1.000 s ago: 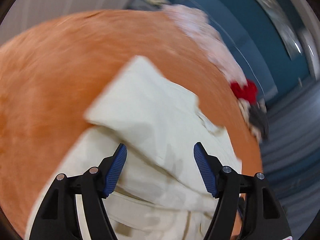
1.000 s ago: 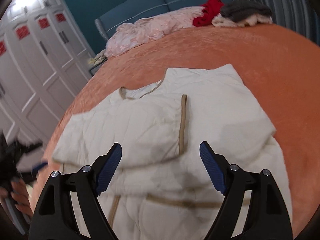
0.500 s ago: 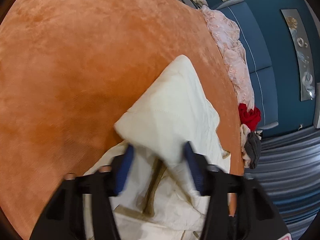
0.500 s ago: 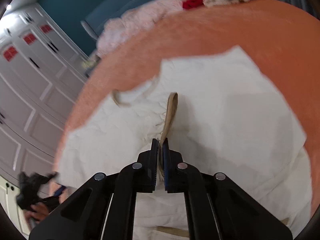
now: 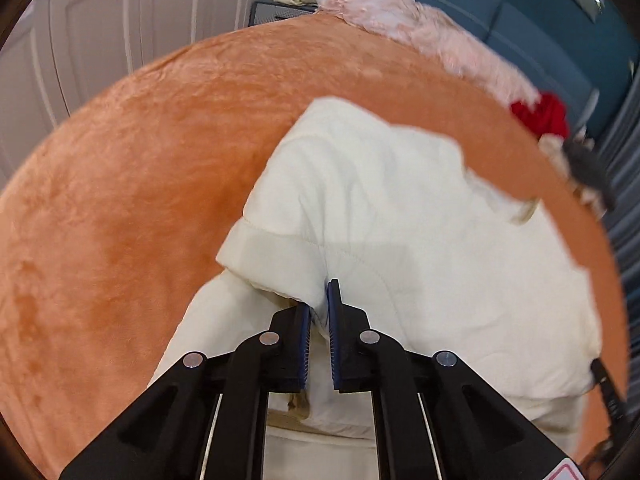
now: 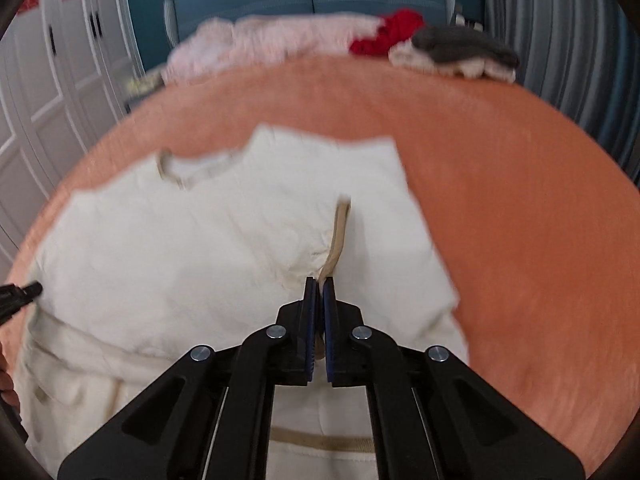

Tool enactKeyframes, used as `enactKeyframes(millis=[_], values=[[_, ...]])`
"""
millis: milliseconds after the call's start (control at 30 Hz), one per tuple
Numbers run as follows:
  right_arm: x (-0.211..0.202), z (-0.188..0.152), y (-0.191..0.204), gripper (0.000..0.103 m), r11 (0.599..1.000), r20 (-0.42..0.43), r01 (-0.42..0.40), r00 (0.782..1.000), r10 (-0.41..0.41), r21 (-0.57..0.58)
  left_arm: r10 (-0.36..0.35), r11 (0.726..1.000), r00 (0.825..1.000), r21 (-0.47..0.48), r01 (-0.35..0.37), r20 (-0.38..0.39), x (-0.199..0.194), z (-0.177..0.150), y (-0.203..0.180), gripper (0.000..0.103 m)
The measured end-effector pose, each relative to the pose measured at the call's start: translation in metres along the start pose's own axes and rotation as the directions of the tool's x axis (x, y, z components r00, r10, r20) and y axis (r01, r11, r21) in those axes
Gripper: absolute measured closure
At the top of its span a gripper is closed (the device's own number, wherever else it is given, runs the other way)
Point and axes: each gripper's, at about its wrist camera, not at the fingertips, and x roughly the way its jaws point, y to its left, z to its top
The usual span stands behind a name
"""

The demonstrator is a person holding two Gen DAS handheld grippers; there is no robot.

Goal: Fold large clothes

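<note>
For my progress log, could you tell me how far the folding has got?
Done: the cream jacket lies on the orange bedspread, sleeves folded inward. In hand: the left gripper pinches a sleeve cuff, the right gripper the tan trim. Left: folding the body.

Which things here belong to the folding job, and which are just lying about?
Job in hand:
cream garment
left tongs, shut on its cuff
right tongs, shut on its tan trim

Lying about:
pink bedding
red cloth
grey cloth

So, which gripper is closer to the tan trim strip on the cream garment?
Right. The right gripper is clamped on the tan trim strip; the left gripper pinches plain fabric of the cream garment.
</note>
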Motion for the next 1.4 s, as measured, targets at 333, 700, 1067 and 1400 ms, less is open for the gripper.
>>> enactKeyframes(millis=[333, 700, 1067, 1400], values=[[0.025, -0.021, -0.003, 0.099, 1.0, -0.024, 0.019, 1.0, -0.02, -0.013, 0.107, 0.984, 0.993, 0.139, -0.112, 0.046, 0.021, -0.021, -0.014, 0.095], [-0.047, -0.006, -0.026, 0.06, 0.989, 0.128, -0.044, 0.991, 0.025, 0.144, 0.05, 0.989, 0.993, 0.132, -0.065, 0.111, -0.046, -0.009, -0.005, 0.078], [0.018, 0.027, 0.062, 0.061, 0.988, 0.015, -0.131, 0.991, 0.133, -0.085, -0.004, 0.978, 0.997, 0.209, -0.012, 0.078, 0.003, 0.024, -0.079, 0.077], [0.045, -0.011, 0.066, 0.061, 0.99, 0.007, -0.09, 0.996, 0.091, -0.104, 0.081, 0.943, 0.985, 0.309, -0.127, 0.155, 0.05, -0.02, -0.086, 0.076]])
